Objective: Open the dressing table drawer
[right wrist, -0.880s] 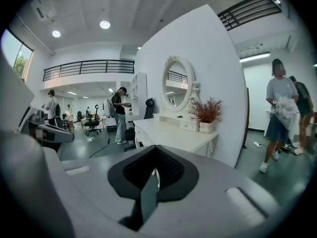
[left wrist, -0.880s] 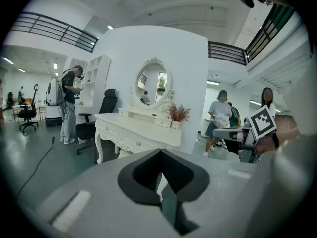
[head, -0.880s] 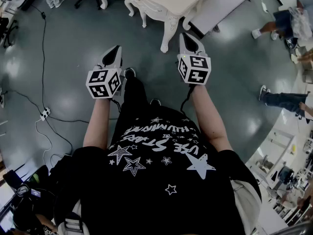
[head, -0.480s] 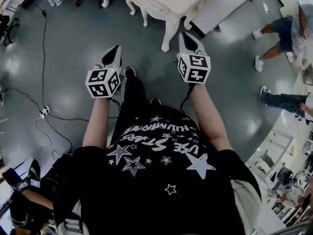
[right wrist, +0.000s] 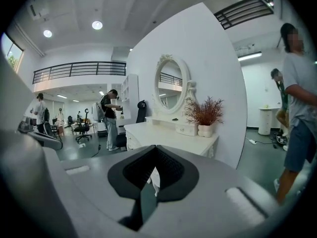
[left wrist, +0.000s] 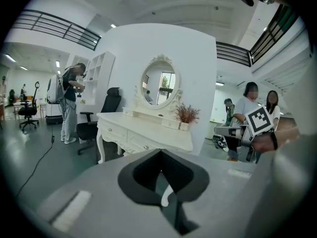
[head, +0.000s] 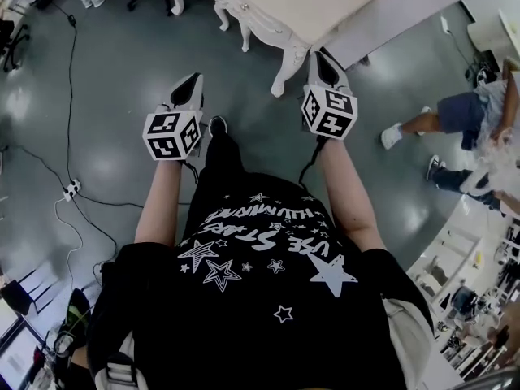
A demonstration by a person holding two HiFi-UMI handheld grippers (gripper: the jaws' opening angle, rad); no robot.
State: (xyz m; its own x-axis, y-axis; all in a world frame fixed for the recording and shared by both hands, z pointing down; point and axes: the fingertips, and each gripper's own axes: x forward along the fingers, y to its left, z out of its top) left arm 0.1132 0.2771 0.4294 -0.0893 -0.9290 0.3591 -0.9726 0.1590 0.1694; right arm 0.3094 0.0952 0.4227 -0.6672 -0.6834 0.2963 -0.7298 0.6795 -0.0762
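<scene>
Dressing table [head: 276, 6] has drawn nearer; my right gripper [head: 319, 55], jaws together on nothing, now sits just short of its corner leg; my left gripper [head: 193, 81], likewise closed, trails behind; the drawer [left wrist: 138, 144] is shut, so I'm only approaching.

Right tool [head: 322, 58]: near table [head: 284, 6] front leg
Left tool [head: 192, 84]: left of it, farther from table
Mirror [left wrist: 159, 81]: on table, rear
Plant [left wrist: 187, 114]: right of mirror
Chair [left wrist: 110, 105]: left of table
</scene>
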